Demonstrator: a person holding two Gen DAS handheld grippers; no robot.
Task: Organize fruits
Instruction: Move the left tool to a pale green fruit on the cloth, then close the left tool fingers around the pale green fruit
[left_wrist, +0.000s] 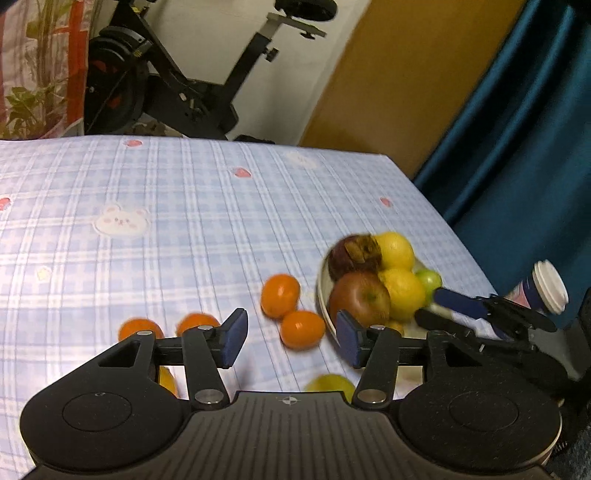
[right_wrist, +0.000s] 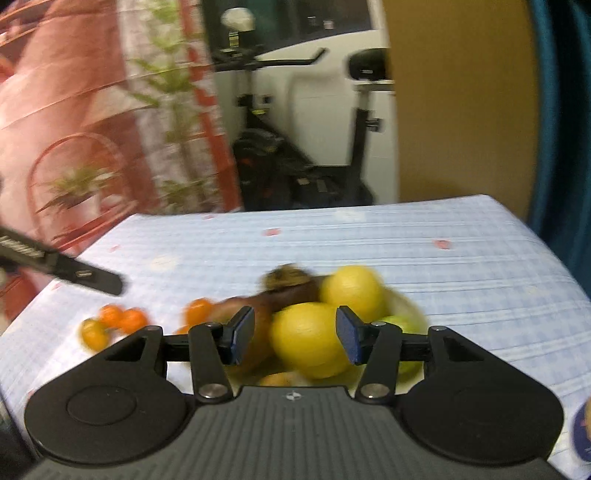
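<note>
The left hand-held gripper (left_wrist: 291, 338) hangs over the bench (left_wrist: 184, 206) with its blue pads apart and nothing between them; only checked cloth and one orange citrus fruit show through the gap. The right hand-held gripper (right_wrist: 295, 338) points down at the fruit bowl (right_wrist: 410, 306), its pads also apart. A lemon (right_wrist: 306, 339) fills the gap between them in the right wrist view, but blur hides whether either pad touches it. In the left wrist view the same gripper's blue fingers (left_wrist: 458, 301) sit at the bowl's right side, spread, with no fruit seen between them.

The pale bowl (left_wrist: 323, 295) stands near the bench's right edge and holds the larger fruit. Counted there are two lemons (left_wrist: 397, 251), stacked one behind the other, two dark red apples (left_wrist: 360, 297), the rear one with a brown patch, and one green fruit (left_wrist: 428, 280) at the right rim. A small yellowish piece lies low in the bowl, too hidden to name.

Loose on the cloth to the left of the bowl lie the small oranges: two touching each other just beside the bowl (left_wrist: 280, 295), and two more (left_wrist: 142, 328) farther left, behind the left finger. A fifth orange-yellow one peeks out under that finger. A yellow-green fruit (left_wrist: 330, 384) shows close under the left gripper's body.

A white-capped bottle (left_wrist: 546, 288) leans at the right edge of the left wrist view.
</note>
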